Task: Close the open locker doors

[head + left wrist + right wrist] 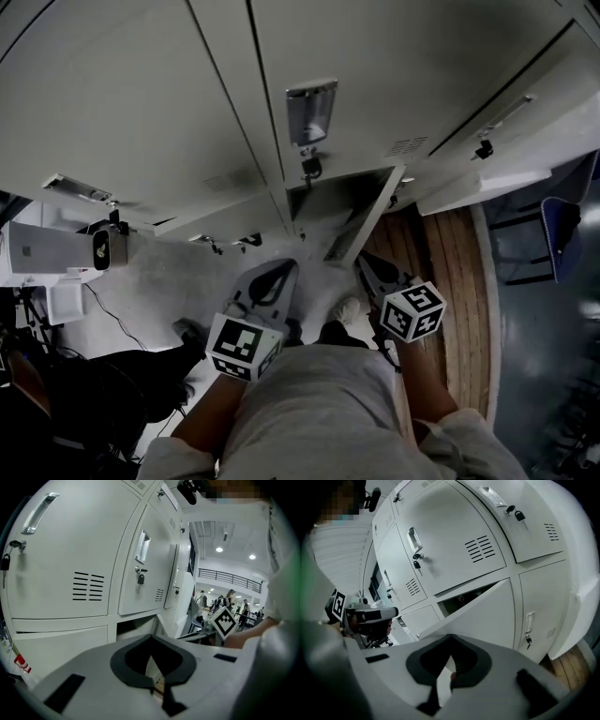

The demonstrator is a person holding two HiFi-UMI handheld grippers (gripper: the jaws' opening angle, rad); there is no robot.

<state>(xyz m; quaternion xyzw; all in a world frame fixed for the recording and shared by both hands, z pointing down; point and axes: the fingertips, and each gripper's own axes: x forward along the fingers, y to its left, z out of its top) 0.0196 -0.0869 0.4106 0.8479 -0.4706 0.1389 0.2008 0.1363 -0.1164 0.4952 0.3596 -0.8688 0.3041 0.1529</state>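
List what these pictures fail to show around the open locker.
Inside of the open locker: right gripper view gives only a dark slit above its door; contents too dark.
Door's lower edge: same view, behind the right tool.
Locker opening in the left gripper view: lower part behind the left tool.
The white panel, head view, right: open door or not, unclear.
Distant people, left gripper view: too small.

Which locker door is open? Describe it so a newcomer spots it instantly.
Start at the white locker bank and find the central padlocked door. Directly below it, in the bottom row, is the open door. It alone swings outward, baring a dark gap behind it, while the doors around it sit flush and shut.
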